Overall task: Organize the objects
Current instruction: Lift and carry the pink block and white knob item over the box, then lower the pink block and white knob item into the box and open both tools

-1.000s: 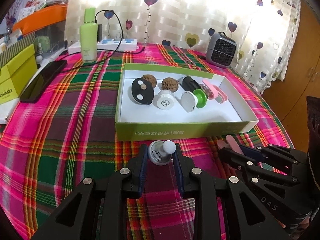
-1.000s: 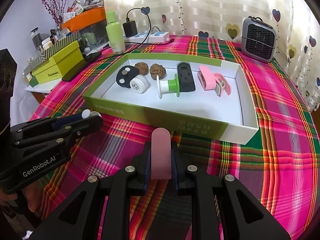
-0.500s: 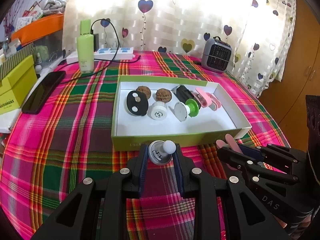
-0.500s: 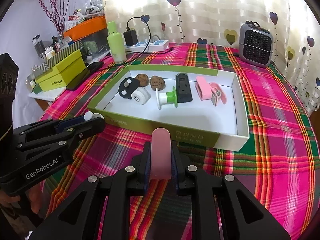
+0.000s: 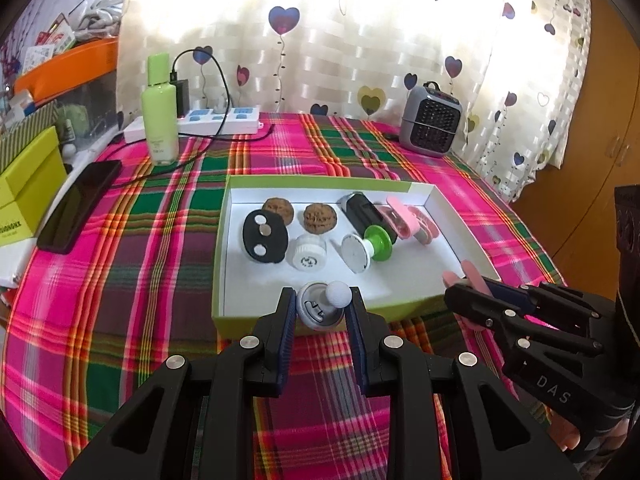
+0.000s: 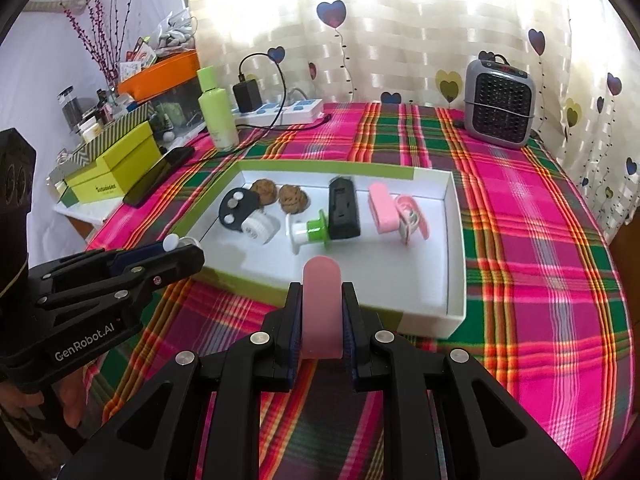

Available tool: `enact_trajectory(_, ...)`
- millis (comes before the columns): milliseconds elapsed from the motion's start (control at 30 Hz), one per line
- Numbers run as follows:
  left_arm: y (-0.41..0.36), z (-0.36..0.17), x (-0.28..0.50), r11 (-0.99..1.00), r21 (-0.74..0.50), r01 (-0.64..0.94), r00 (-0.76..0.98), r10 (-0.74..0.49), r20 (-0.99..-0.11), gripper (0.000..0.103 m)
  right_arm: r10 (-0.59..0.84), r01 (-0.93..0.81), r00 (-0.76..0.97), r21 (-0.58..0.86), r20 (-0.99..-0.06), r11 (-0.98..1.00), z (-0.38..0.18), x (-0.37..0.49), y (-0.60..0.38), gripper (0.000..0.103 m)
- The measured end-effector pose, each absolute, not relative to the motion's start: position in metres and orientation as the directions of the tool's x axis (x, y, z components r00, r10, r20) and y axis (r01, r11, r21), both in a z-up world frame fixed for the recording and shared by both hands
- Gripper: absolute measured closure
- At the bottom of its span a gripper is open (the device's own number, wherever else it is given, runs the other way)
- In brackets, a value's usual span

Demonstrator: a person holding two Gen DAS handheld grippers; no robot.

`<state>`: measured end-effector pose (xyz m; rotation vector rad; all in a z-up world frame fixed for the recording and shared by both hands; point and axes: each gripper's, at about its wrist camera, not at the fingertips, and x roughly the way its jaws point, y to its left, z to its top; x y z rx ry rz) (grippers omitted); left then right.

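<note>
Walnuts (image 5: 298,213) in box (image 5: 222,240) — bottle (image 5: 160,112) behind

You're working in a home, likely a bedroom or living room. A heart-print curtain (image 5: 320,40) hangs behind a plaid tablecloth (image 5: 120,260). Household things sit about: a small heater (image 6: 500,104), a power strip (image 6: 288,110) with a charger (image 6: 247,95) plugged in, a lotion bottle (image 5: 160,112), a phone (image 5: 80,204), and cluttered boxes (image 6: 116,164).

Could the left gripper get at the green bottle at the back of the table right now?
Probably not as things stand. The left gripper is shut on a grey knob, so it has no free grip, and the green-sided box lies between it and the green bottle.
</note>
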<state>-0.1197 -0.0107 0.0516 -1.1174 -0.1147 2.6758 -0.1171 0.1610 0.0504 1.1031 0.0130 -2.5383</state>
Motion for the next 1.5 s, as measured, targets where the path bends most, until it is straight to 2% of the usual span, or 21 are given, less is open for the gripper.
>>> enact_trajectory(667, -0.011, 0.038, -0.162, -0.974, -0.171, -0.147, -0.649, 0.225, -0.727, 0.08, -0.315, 0.299, -0.61, 0.157, -0.727, -0.941, 0.042, -0.163, 0.176, 0.084)
enact_trajectory(1500, -0.011, 0.021, -0.179, -0.981, -0.152, -0.12, -0.622, 0.194, -0.759, 0.08, -0.298, 0.296, -0.565, 0.148, -0.769, -0.944, 0.023, -0.183, 0.171, 0.084)
